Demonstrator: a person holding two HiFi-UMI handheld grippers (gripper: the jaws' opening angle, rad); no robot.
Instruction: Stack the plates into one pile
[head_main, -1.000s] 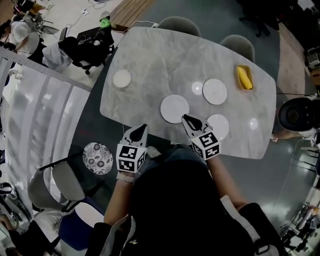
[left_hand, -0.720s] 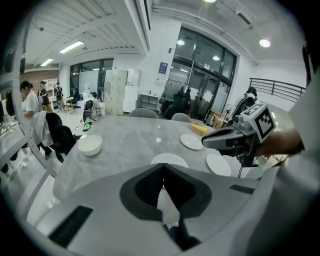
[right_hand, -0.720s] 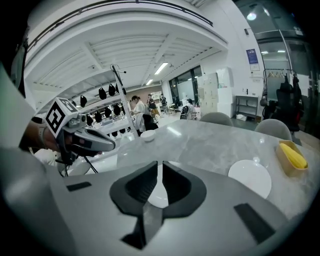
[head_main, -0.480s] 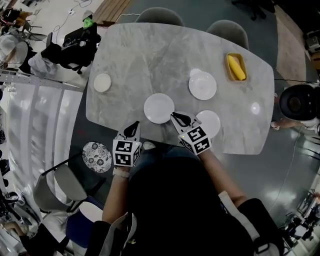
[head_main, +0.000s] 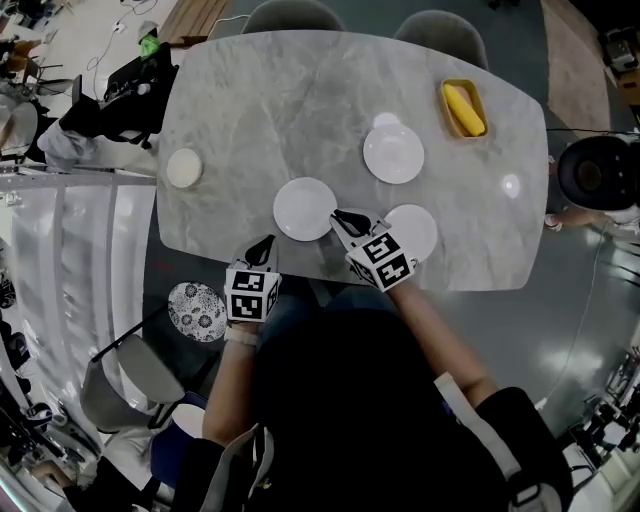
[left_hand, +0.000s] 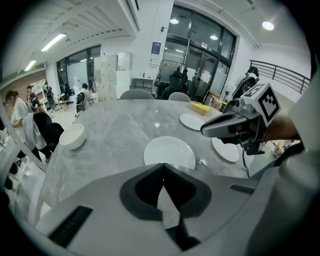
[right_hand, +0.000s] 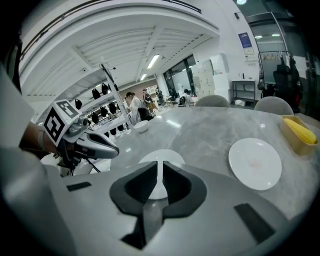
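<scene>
Left tool (head_main: 267, 241) and right tool (head_main: 341, 215) have lowered; three plates (head_main: 305, 209) (head_main: 393, 153) (head_main: 412, 232) lie apart.

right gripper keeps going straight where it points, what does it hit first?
Probably the round white plate near the grey marble table edge: it lies dead ahead of the right gripper, jaws shut, nothing visible between.

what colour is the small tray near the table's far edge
Yellow tray, clearest in the head view.
</scene>
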